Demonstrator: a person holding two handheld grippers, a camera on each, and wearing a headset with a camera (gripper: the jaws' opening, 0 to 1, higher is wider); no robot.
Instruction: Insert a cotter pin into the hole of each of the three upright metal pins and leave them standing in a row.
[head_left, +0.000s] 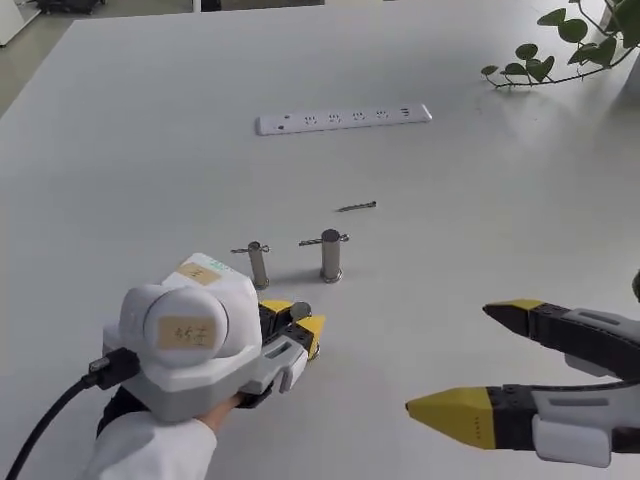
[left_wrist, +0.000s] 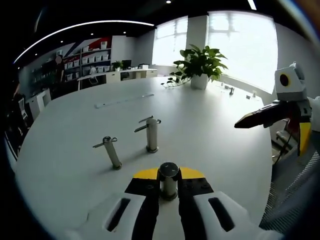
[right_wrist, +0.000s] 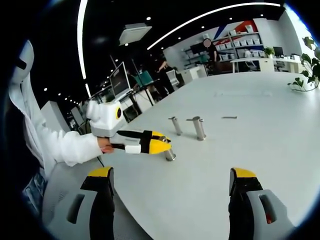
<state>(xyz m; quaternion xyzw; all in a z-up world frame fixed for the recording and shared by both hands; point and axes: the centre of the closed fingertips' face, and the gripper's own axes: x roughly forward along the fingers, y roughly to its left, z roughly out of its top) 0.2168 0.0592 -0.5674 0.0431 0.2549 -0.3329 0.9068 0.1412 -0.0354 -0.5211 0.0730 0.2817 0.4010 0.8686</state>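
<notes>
White table (head_left: 150, 150), bright windows (left_wrist: 240, 40), wall shelves (left_wrist: 95, 55), plant (left_wrist: 200, 62).

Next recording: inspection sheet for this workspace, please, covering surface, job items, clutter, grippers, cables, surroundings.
Surface: white table, no spills seen.
Job's things: left metal pin and right metal pin upright, each carrying a fitted cotter pin; third metal pin upright, no cotter pin seen in it; loose cotter pin lying beyond them.
Clutter: power strip.
Grippers: left gripper shut on third metal pin; right gripper open, holding nothing.
Cables: black cable from left gripper.
Surroundings: potted plant, shelves.
</notes>
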